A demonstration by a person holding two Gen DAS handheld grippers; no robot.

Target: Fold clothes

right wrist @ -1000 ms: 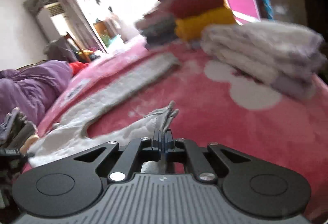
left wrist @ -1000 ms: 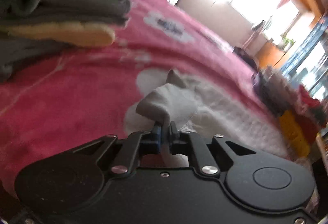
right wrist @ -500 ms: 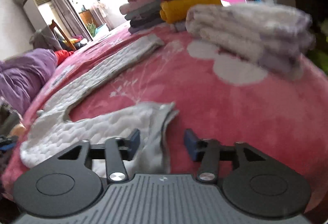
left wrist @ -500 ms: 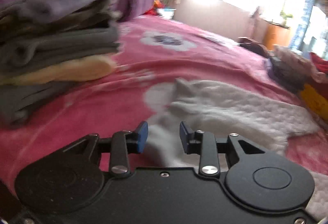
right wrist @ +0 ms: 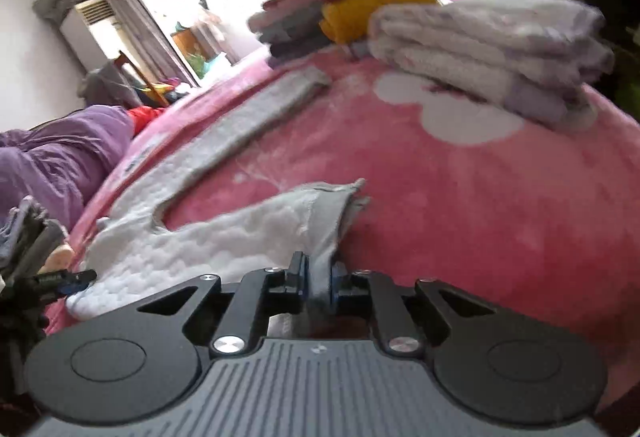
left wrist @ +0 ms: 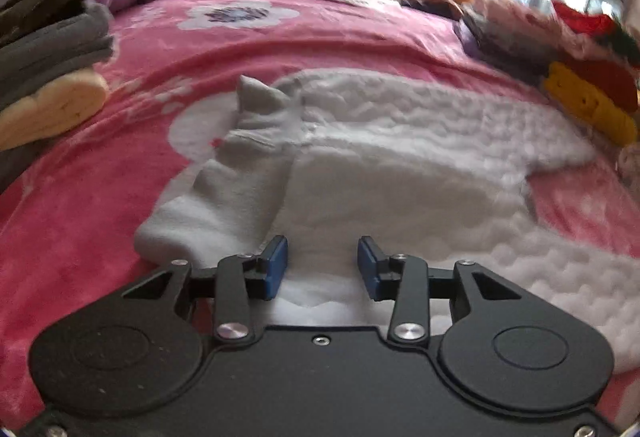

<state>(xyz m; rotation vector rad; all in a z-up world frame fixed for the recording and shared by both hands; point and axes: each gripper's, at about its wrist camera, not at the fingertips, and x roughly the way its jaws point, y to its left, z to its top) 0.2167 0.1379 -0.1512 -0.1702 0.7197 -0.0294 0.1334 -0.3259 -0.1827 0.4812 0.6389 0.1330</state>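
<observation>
While the white quilted garment (left wrist: 400,165) lies spread flat on the pink flowered blanket (left wrist: 100,221) of the bed, the left claw (left wrist: 322,266) hangs over its near edge with its blue pads apart and nothing between them. The right claw (right wrist: 317,279) is pinched tight on a grey hem corner of the same garment (right wrist: 224,237), whose long strip runs away toward the far stacks. Folded piles sit around it: grey and yellow knits (left wrist: 48,77) on one side, a lilac-and-white stack (right wrist: 492,49) on the other. The fabric looks soft, light and limp, with a puffy quilted face; it will likely sag and drag rather than hold shape. Grip at hems or corners, where the doubled edge gives the pads something firm, seems best.
</observation>
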